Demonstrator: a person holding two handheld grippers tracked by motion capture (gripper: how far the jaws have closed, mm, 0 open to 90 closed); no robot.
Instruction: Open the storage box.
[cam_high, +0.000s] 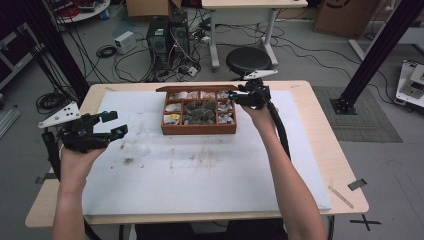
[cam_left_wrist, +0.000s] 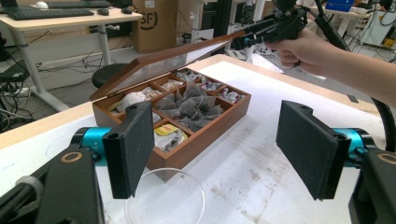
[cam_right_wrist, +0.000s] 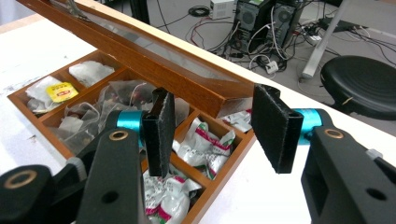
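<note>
Item 1, hinged lid (cam_right_wrist: 154, 51) of wooden tea box (cam_left_wrist: 205, 133): rigid, light, glazed; I hold its free corner edge between the parted right gripper (cam_right_wrist: 212, 116) jaws, left gripper (cam_left_wrist: 224, 149) open, idle.

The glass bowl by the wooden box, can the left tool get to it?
Probably yes. The glass bowl sits just below the open left tool, with nothing between them; the wooden box lies beyond it.

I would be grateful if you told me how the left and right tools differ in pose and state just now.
The left tool hovers at the table's left side above a clear glass dish, touching nothing; the right tool is at the far right corner of the wooden tea box, against the edge of its half-raised lid. The left tool gapes wider than the right. Both are open, with black padded jaws.
</note>
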